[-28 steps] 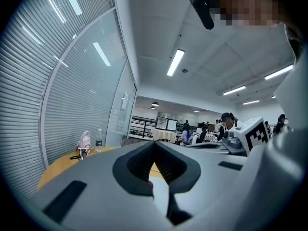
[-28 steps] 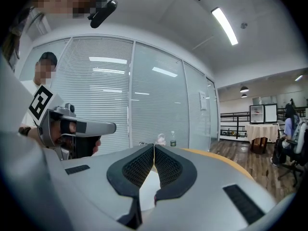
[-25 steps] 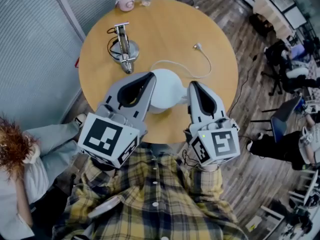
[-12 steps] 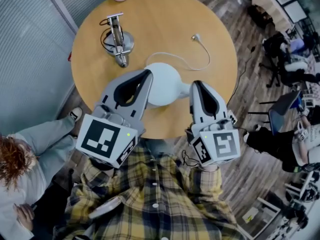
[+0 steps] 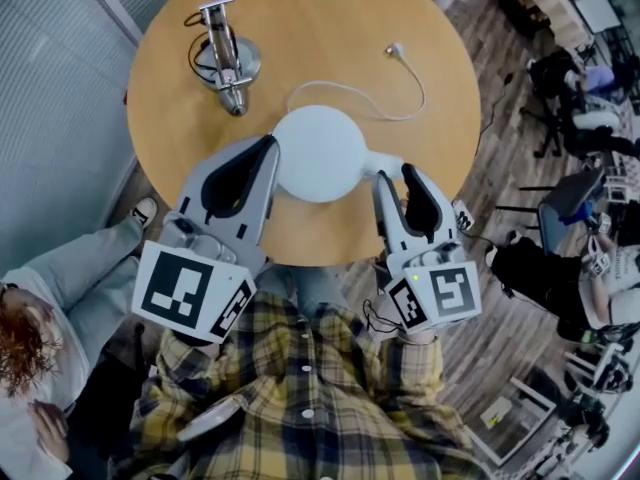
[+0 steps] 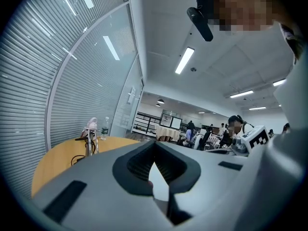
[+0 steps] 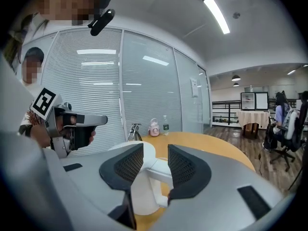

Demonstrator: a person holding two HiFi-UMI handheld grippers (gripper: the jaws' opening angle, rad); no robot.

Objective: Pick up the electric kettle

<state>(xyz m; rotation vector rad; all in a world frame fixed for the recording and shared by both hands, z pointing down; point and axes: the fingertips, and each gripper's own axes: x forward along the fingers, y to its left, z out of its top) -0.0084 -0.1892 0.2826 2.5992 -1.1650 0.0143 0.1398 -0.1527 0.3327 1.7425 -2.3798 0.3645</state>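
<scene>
Right hand-held gripper (image 7: 155, 150): I am holding it at the near edge of the counter (image 5: 330, 23). Its jaws have just been opening and are standing apart, released.
Between its jaws: the handle (image 7: 159, 171) of the kettle (image 5: 320, 153) is sitting in the gap, and the pads are not pressing on it.
Left hand-held gripper (image 6: 154, 146): clenched, with the pads meeting at the tips and nothing between them. I am keeping its tip just beside the kettle's left side.
Kettle: white with a round top, standing upright on the round wooden counter between my two grippers, its handle pointing toward the right one.
White cord (image 5: 395, 51): lying loose in a curve on the counter beyond the kettle.
Metal stand (image 5: 225, 58): sitting at the far left of the counter, well apart from the kettle, with a black cable coiled at its base.
Person (image 5: 40, 298): sitting to the left of the counter.
</scene>
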